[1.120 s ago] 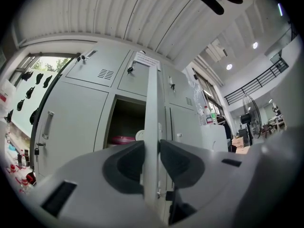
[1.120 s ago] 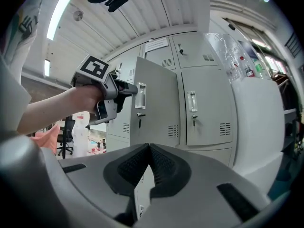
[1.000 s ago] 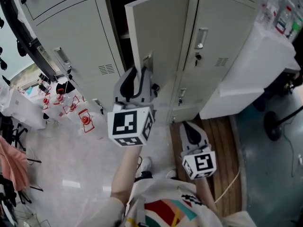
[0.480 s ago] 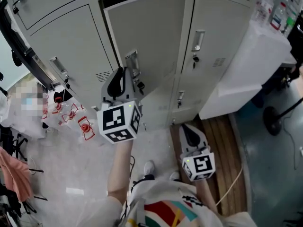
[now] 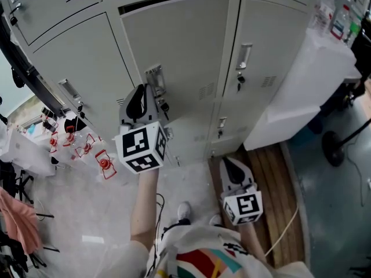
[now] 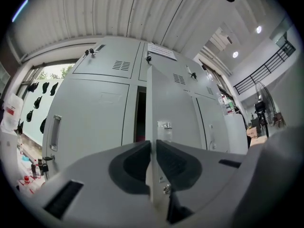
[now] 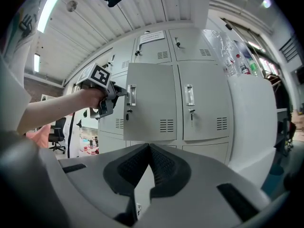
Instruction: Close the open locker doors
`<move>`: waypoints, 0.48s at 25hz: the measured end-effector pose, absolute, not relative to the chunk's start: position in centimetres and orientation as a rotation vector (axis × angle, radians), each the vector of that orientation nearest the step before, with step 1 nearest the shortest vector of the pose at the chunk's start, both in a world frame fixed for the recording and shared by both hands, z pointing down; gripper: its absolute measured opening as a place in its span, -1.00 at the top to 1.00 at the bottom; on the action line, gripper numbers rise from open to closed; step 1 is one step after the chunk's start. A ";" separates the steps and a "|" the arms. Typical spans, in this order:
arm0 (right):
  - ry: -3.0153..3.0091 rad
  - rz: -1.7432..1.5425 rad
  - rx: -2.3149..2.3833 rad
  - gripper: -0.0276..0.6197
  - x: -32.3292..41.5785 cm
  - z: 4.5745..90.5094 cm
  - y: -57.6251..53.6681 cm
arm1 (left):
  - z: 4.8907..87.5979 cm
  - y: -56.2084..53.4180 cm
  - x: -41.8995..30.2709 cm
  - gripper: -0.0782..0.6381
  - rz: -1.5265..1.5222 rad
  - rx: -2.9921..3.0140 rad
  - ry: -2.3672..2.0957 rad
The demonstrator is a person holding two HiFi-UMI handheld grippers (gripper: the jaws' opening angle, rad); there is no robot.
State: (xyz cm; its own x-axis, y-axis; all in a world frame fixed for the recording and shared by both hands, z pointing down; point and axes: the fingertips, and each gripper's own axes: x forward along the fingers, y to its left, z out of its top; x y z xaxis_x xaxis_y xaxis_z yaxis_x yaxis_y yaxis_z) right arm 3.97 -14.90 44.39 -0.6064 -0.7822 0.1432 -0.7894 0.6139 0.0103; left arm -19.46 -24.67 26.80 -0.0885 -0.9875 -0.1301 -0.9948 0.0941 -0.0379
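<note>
Door (image 5: 179, 51) now sits almost flush in the lockers' middle column, swung in from wide open, with your left gripper (image 5: 141, 94) jaws just closed on its edge by the handle (image 5: 154, 77) and your right gripper (image 5: 230, 164) shut and empty below, so one last push should finish it.

The locker door (image 5: 179, 51) is smooth matt painted metal, its handle (image 5: 154, 79) shiny bare metal; the near right platform (image 5: 272, 169) is slatted wood, the floor (image 5: 87, 207) pale and glossy
</note>
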 end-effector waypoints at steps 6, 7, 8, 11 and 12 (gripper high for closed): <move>-2.687 0.072 1.336 0.90 3.5 44.8 -16.3 | 27.0 -27.2 -21.8 0.67 0.044 -1.988 2.268; -2.681 0.050 1.341 0.90 3.7 45.1 -16.6 | 27.1 -27.6 -22.2 0.66 0.047 -1.986 2.277; -2.674 0.036 1.345 0.90 3.8 45.3 -17.0 | 27.3 -28.0 -22.5 0.66 0.052 -1.988 2.285; -2.671 0.057 1.355 0.90 3.7 45.4 -18.1 | 27.7 -28.9 -23.0 0.66 0.065 -2.011 2.295; -2.671 0.065 1.359 0.90 3.7 45.3 -18.4 | 27.7 -29.2 -22.9 0.65 0.068 -2.021 2.289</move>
